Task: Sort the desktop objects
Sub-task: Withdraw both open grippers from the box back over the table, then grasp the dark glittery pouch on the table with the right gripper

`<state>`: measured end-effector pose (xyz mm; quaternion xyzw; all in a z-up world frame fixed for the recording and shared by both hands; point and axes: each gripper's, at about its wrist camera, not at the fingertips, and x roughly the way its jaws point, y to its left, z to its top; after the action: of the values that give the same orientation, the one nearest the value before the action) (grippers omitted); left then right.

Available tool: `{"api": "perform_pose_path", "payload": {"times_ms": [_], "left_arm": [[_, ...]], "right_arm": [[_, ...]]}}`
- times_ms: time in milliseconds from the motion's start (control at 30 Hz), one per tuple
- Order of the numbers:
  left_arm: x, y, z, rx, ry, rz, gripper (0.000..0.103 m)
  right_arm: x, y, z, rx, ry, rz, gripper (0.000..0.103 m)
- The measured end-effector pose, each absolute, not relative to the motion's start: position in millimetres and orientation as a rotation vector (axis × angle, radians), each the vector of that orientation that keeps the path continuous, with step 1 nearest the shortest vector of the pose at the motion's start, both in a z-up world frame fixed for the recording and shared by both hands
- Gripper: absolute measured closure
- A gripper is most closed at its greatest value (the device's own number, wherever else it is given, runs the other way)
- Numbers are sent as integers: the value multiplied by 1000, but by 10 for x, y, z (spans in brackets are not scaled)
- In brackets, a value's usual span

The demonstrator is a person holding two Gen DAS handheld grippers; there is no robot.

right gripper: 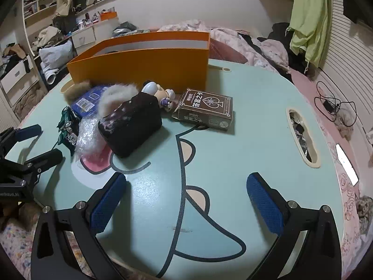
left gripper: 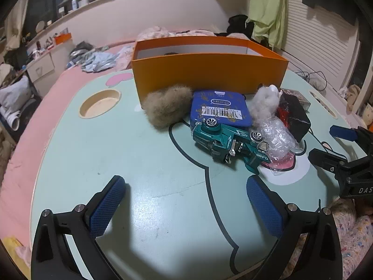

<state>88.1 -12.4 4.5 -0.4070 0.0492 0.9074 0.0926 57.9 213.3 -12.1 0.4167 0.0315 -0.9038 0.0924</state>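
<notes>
Both hand-held grippers wide apart, empty; toy car (left gripper: pixel 229 143) before orange box (left gripper: pixel 209 74)

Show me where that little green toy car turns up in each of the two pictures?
Left wrist view: the green toy car lies tipped over at centre right, just in front of the blue tin.
Right wrist view: only part of it shows at far left, behind the crinkled plastic wrap.
Shared landmark: the orange box behind the pile.

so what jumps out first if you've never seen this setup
The big orange box at the back of the mint-green cartoon table. In front of it lies a jumble: a green toy car tipped on its side against a blue tin, and a brown card box off to the right.
</notes>
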Motion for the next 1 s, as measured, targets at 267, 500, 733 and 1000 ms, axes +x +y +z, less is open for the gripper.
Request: {"api": "perform_pose_path", "payload": {"times_ms": [267, 500, 733, 1000], "left_arm": [[879, -113, 55, -1207, 146, 2694, 0], [877, -111, 56, -1205, 146, 2694, 0], [875, -116, 56, -1199, 145, 2690, 0], [876, -113, 56, -1199, 144, 2691, 0]], "right_arm": [[579, 2140, -111, 1238, 98, -2684, 0], [585, 2141, -88, 1240, 100, -2688, 0], [641, 2162, 104, 1156, 3, -2680, 19], [242, 1872, 323, 1193, -119, -2652, 21]]}}
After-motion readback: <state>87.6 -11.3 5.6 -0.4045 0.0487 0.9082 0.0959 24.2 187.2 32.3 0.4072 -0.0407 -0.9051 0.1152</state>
